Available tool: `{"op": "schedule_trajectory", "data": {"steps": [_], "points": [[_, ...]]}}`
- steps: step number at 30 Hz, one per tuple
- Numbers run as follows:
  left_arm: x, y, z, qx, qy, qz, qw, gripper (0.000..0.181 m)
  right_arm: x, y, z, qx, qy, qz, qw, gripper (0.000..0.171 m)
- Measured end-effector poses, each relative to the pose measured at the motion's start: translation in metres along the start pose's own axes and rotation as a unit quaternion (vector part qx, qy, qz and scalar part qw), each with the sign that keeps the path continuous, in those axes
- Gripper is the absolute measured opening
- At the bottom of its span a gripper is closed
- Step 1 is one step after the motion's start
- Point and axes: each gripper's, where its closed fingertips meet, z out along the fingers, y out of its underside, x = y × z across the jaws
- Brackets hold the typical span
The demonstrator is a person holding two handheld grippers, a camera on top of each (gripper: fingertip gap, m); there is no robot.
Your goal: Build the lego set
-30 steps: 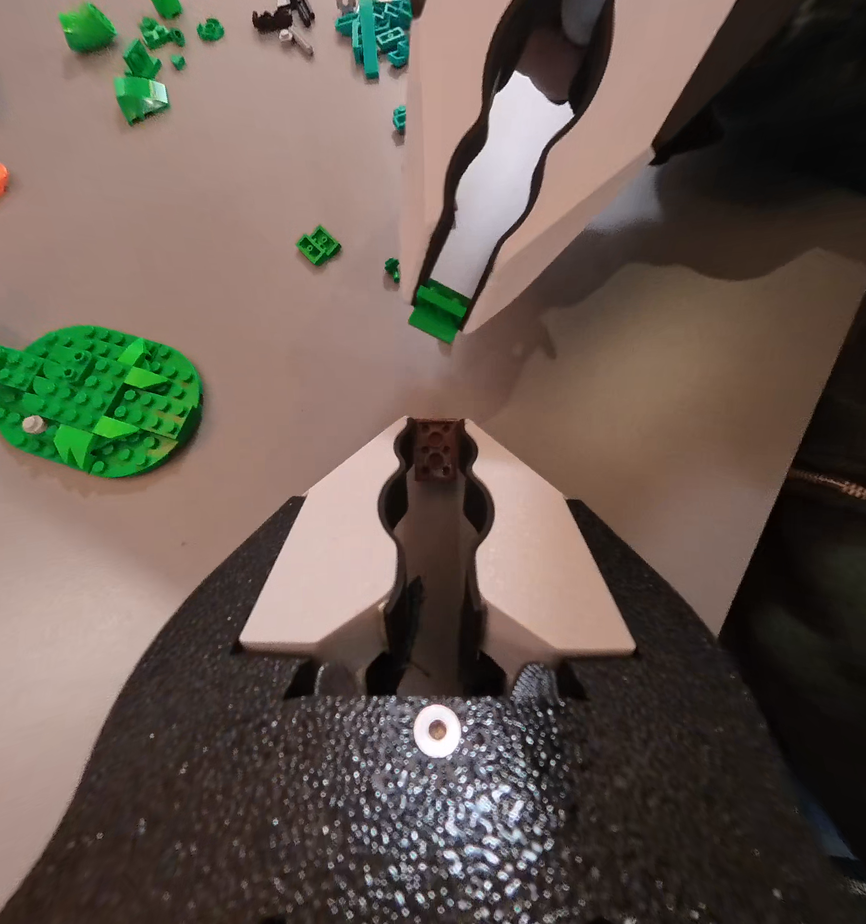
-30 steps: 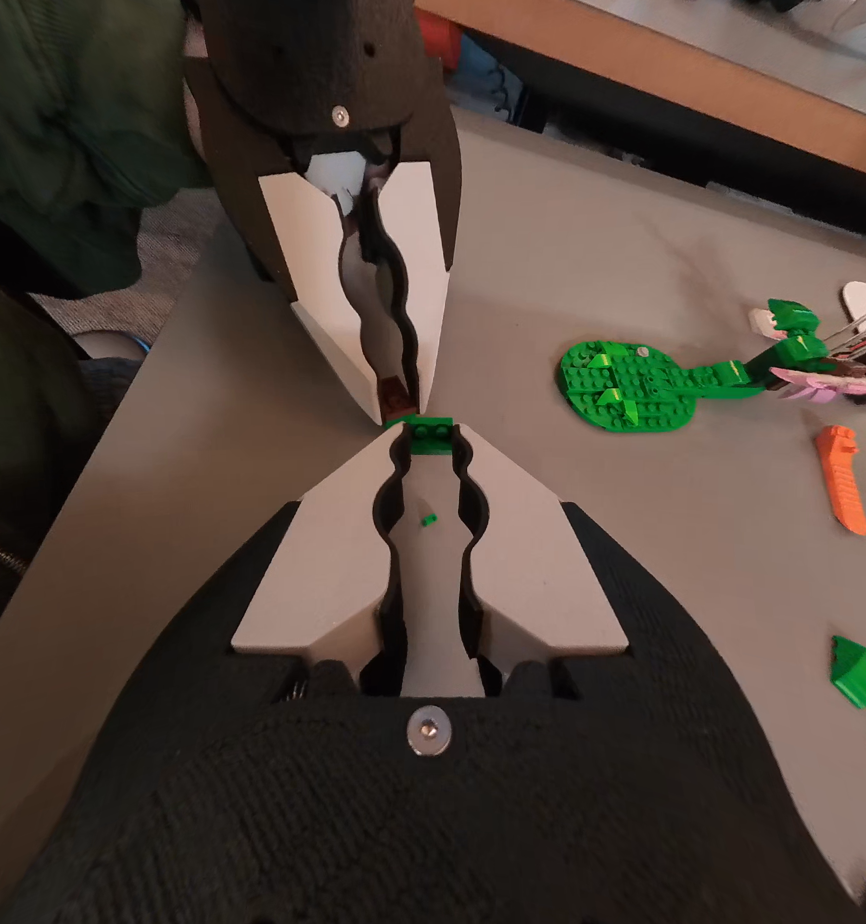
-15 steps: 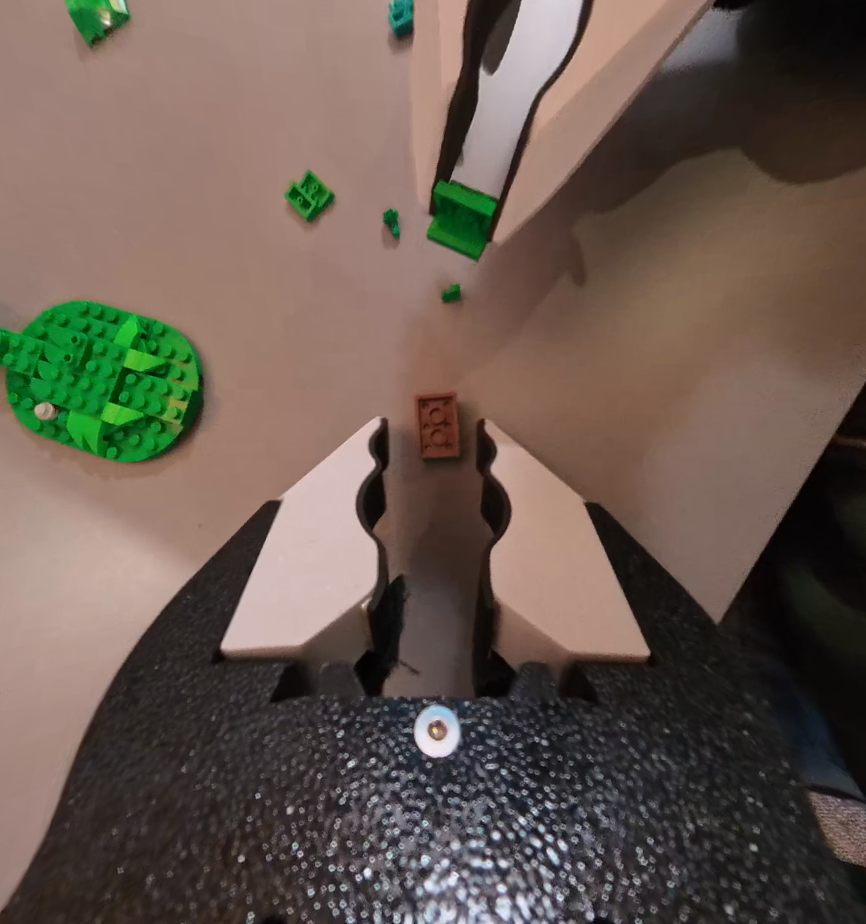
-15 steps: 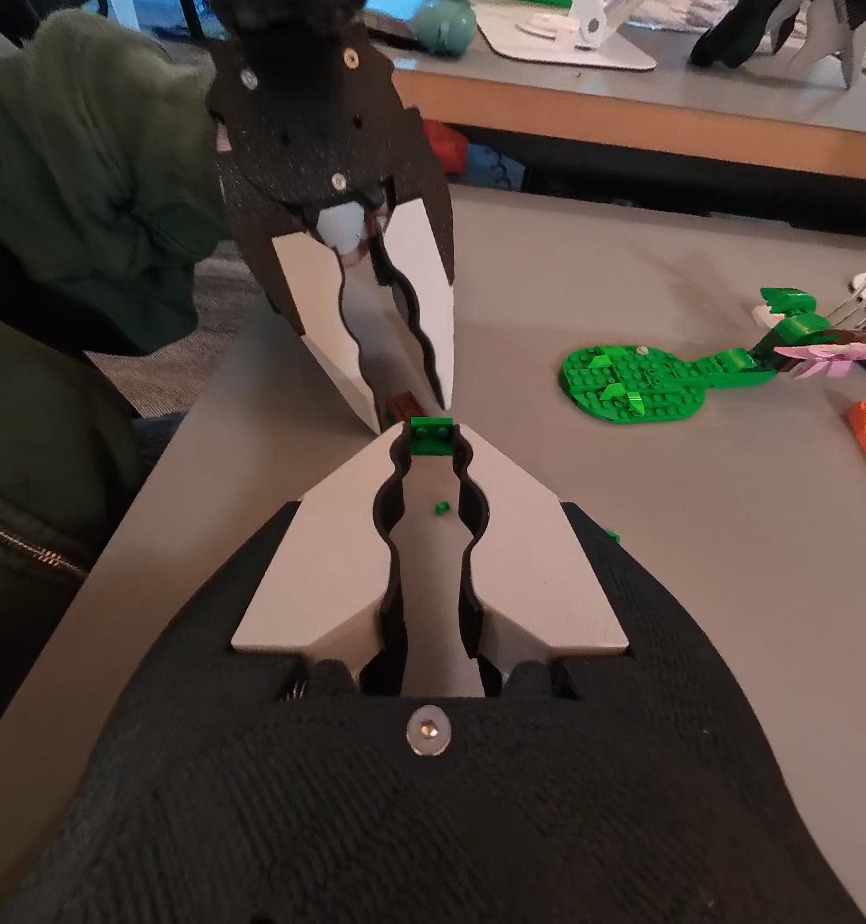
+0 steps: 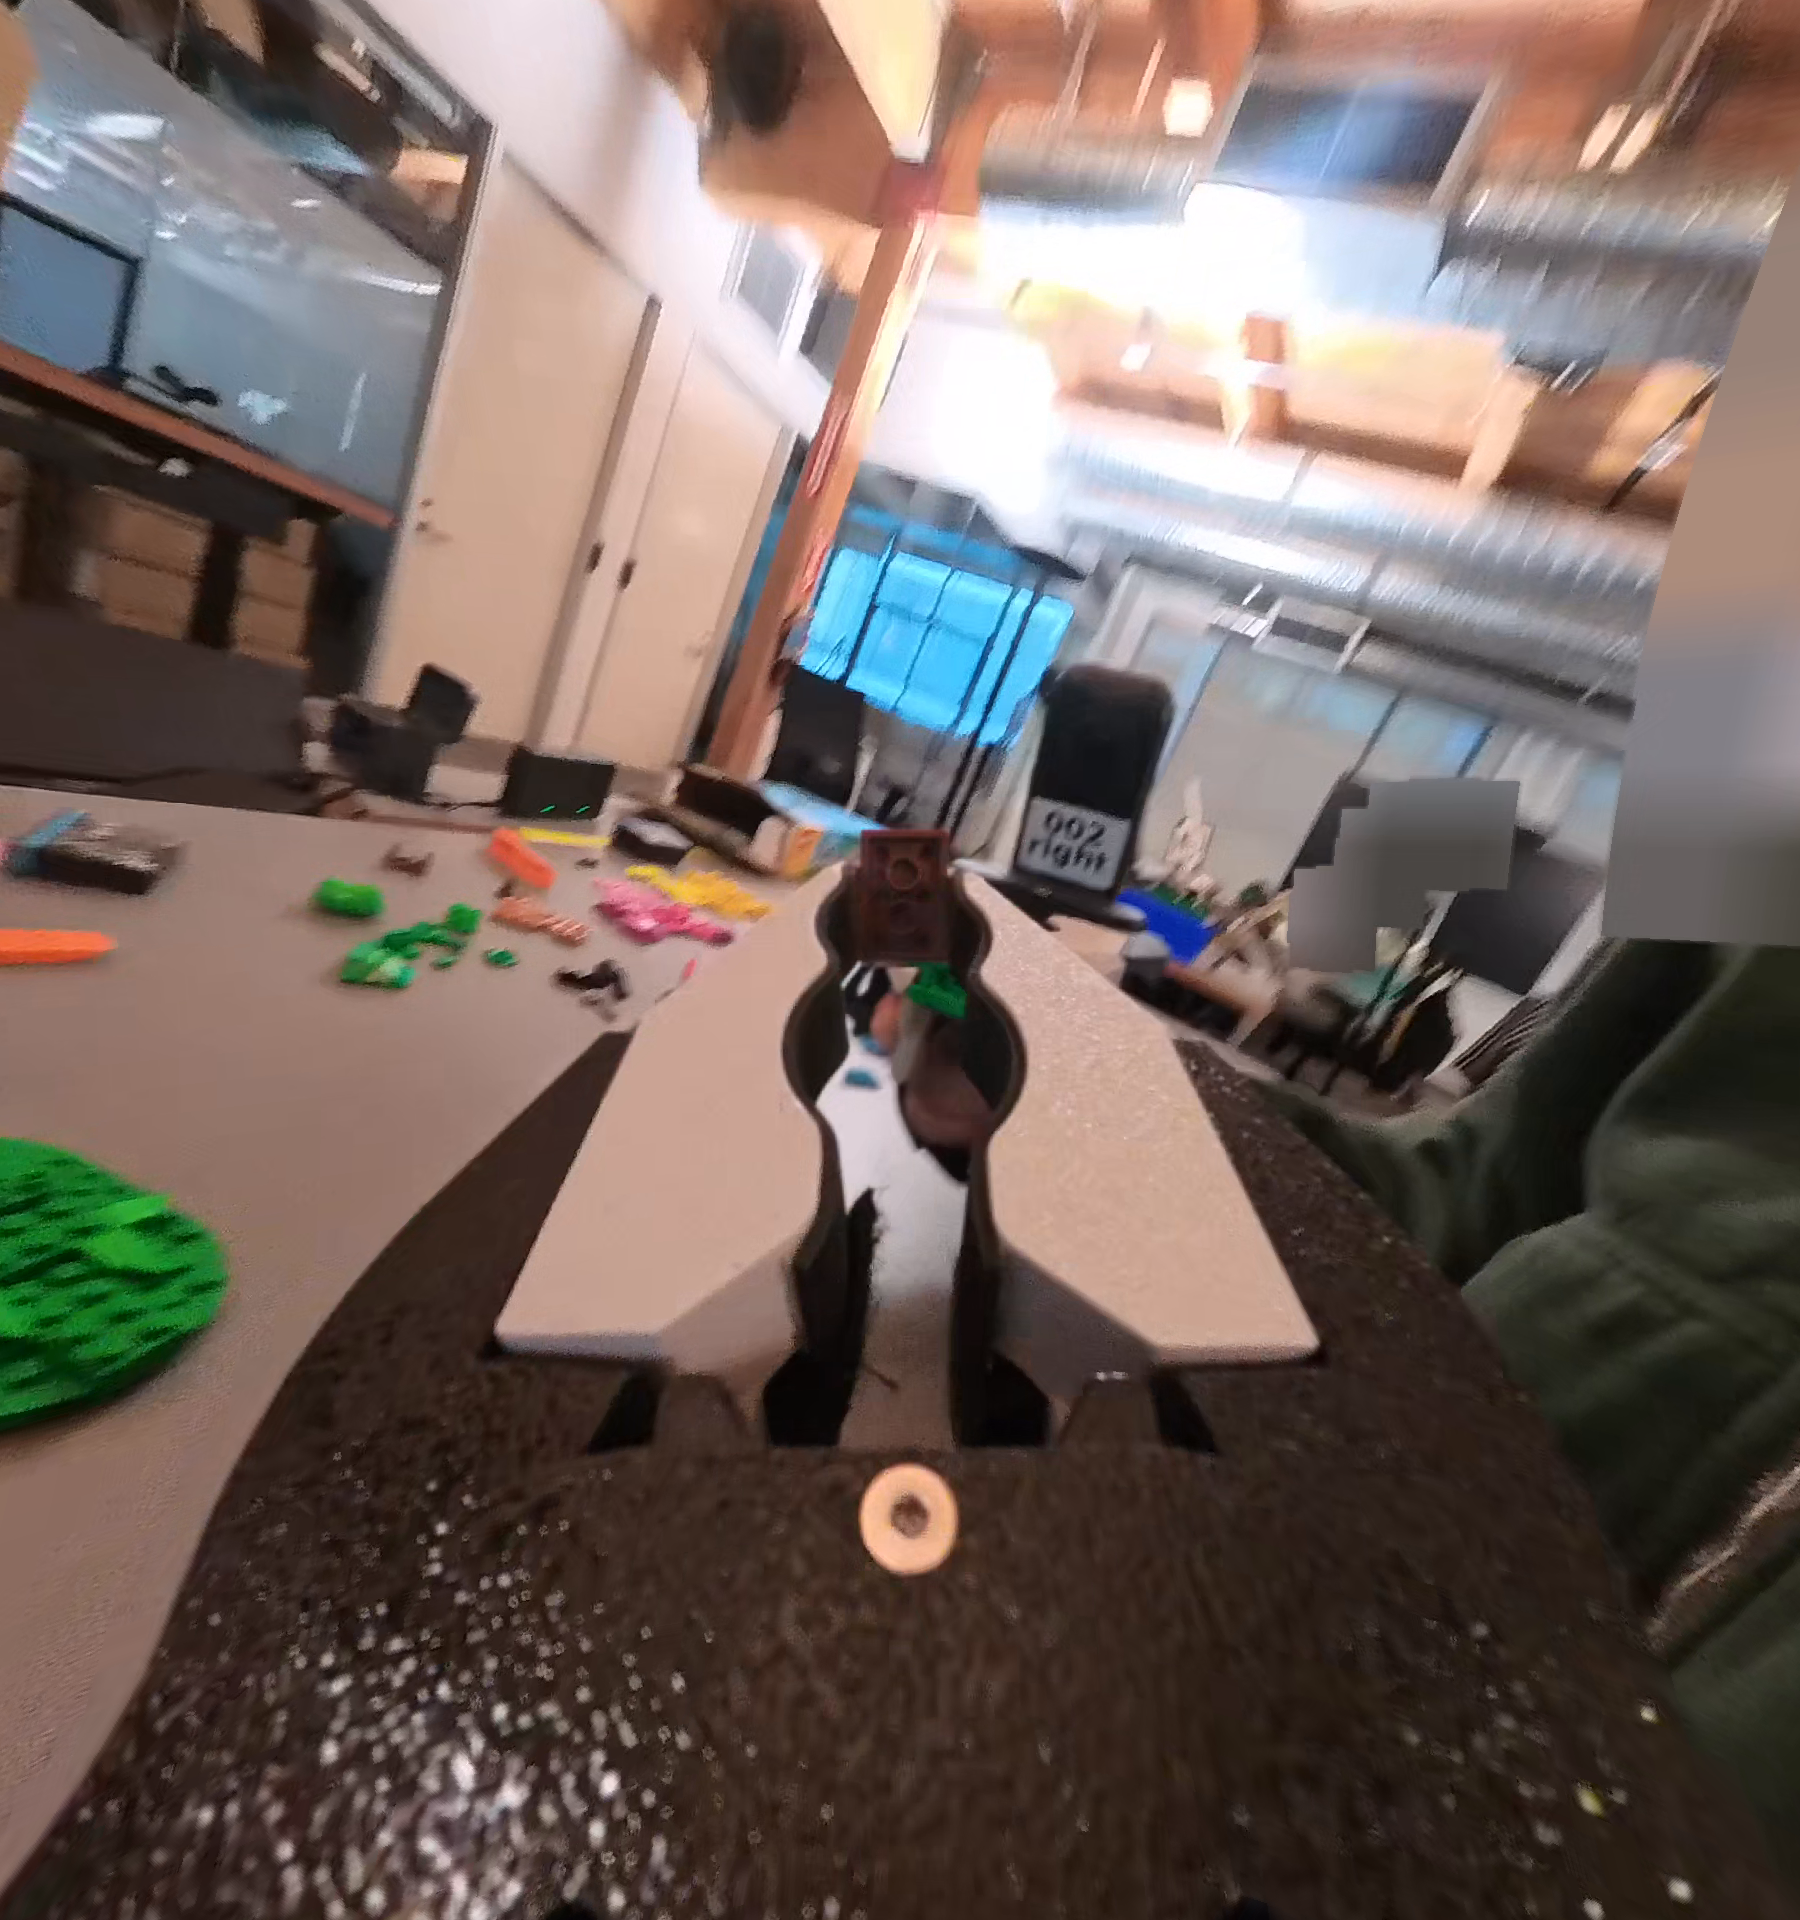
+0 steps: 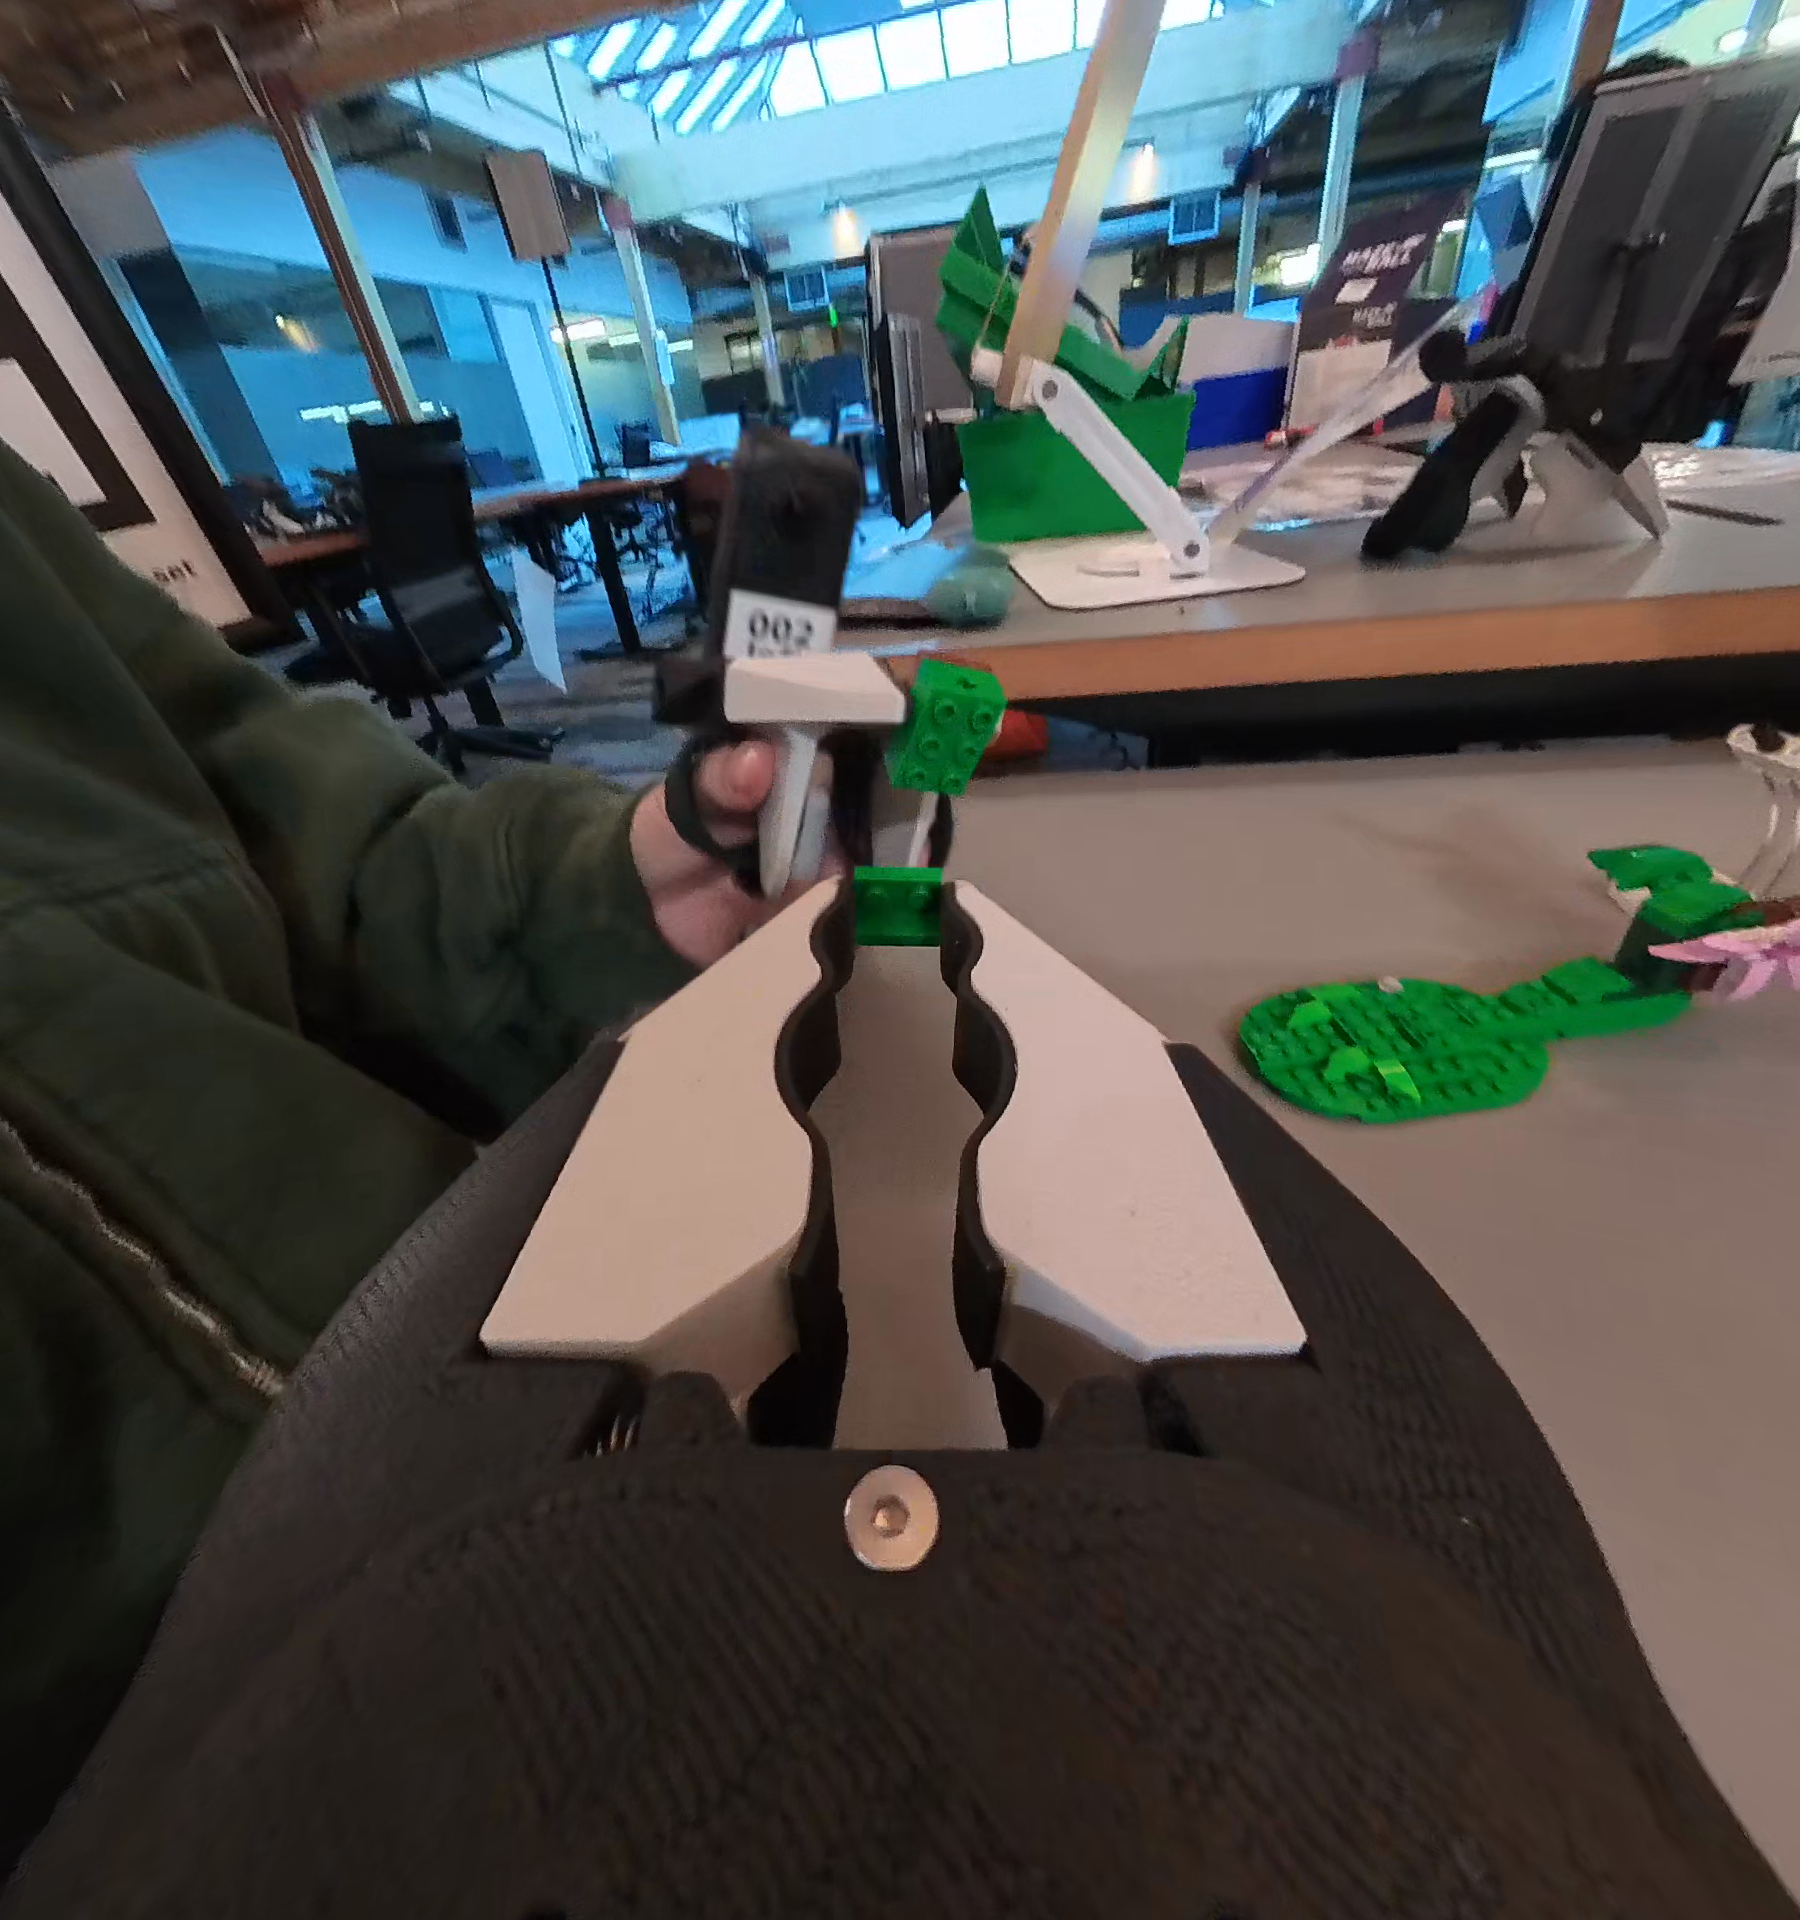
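Lego pieces are in both our grippers, lifted clear of the tabletop (image 6: 1498,1299): our left gripper (image 5: 901,904) is clenched on a small brown plate (image 5: 901,896), held upright at its tips, and our right gripper (image 6: 898,920) pinches a green plate (image 6: 898,920). We judge the step to be joining the two in mid-air; next we must line studs to underside and press squarely. Both grippers point roughly level, facing each other. The green leaf-shaped base (image 6: 1395,1055) waits to the side, untouched
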Motion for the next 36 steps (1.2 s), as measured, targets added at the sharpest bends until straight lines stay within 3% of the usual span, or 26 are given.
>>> {"op": "schedule_trajectory", "data": {"steps": [2, 7, 25, 36], "points": [[0.008, -0.003, 0.003, 0.043, 0.035, -0.038, 0.998, 0.012, -0.005, -0.007, 0.003, 0.019, -0.003, 0.004, 1.0, 0.014], [0.015, 0.004, 0.008, 0.05, 0.074, -0.075, 0.993, 0.013, -0.011, -0.013, 0.004, 0.037, -0.018, 0.022, 0.999, 0.014], [0.023, 0.012, 0.008, 0.042, 0.095, -0.03, 0.994, 0.013, -0.013, -0.007, 0.005, 0.021, -0.03, 0.034, 0.999, 0.014], [0.022, 0.025, 0.008, 0.018, 0.086, 0.007, 0.996, 0.013, -0.012, 0.007, 0.005, -0.033, -0.026, 0.022, 0.999, 0.014]]}}
